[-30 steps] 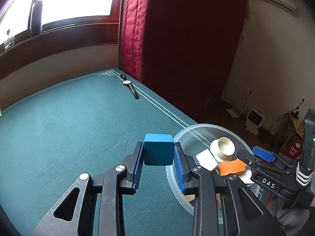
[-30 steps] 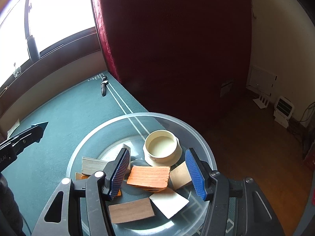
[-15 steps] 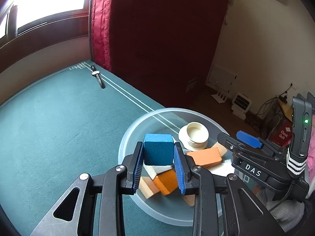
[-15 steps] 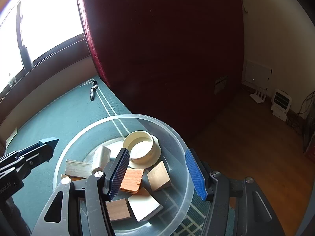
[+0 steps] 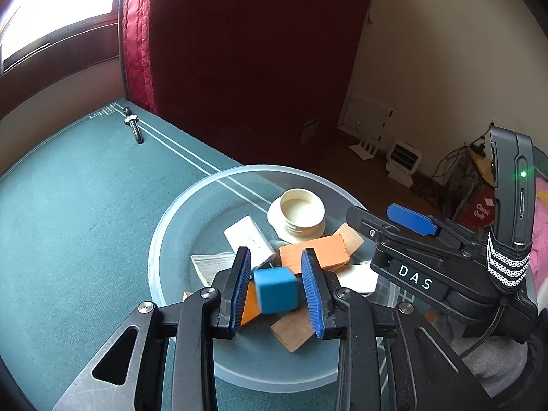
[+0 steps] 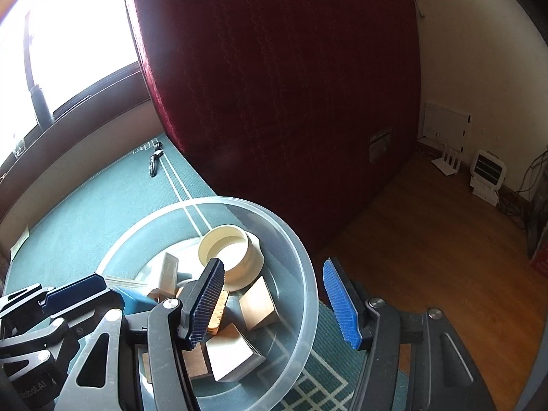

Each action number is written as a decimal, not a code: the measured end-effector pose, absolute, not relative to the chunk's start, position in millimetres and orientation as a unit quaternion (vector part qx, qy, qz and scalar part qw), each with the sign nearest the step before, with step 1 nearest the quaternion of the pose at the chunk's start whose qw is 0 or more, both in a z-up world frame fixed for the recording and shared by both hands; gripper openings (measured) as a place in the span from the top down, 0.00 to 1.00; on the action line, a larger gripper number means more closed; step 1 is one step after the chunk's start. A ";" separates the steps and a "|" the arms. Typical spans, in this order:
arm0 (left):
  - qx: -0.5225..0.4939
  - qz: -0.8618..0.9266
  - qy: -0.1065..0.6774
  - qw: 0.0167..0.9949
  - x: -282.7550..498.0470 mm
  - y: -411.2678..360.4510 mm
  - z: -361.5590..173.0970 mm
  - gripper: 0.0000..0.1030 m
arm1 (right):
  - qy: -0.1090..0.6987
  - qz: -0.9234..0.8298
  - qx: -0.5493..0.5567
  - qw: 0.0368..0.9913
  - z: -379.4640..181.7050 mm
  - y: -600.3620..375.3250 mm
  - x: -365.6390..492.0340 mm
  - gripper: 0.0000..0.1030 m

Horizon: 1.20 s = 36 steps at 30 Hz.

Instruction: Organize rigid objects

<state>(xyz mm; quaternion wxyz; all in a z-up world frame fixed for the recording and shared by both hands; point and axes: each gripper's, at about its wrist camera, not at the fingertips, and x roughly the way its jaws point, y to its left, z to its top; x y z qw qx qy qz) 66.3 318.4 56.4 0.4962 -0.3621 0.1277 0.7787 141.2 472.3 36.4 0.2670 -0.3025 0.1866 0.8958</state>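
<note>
Blue ribbed pads of the left gripper (image 5: 275,287) are parting around a blue cube (image 5: 275,290); the cube looks blurred and slightly tilted, with slivers of gap on both sides, so it seems to be slipping free rather than clamped. Directly beneath lies the clear plastic bowl (image 5: 161,239), which explains the downward tilt: the release is aimed to land the cube among the pieces already gathered. Just ahead of the pads sit an orange block (image 5: 313,251), a white block (image 5: 250,236) and a cream ring (image 5: 301,210). To the right, the right gripper (image 6: 274,303) straddles the bowl's near rim, jaws apart with the wall between them but not visibly pressed, probably to steady it. Beyond stretches the green table cover (image 5: 68,205).
</note>
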 end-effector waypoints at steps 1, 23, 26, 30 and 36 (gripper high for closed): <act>-0.364 0.779 0.125 0.495 65.3 318.1 56.2 0.65 | 0.187 0.896 -0.302 0.267 36.4 472.3 141.4 0.38; -0.337 0.821 0.142 0.439 53.5 276.7 61.2 0.16 | 0.162 0.893 -0.338 0.250 42.5 457.6 151.8 0.05; -0.328 0.828 0.153 0.429 56.6 270.0 63.9 0.11 | 0.158 0.891 -0.349 0.244 45.3 451.3 154.8 0.02; -0.326 0.833 0.155 0.419 57.4 259.4 67.9 0.10 | 0.137 0.887 -0.370 0.238 47.5 438.0 158.3 0.01; -0.333 0.833 0.155 0.414 59.0 247.2 70.8 0.08 | 0.118 0.879 -0.400 0.233 49.9 420.0 167.8 0.01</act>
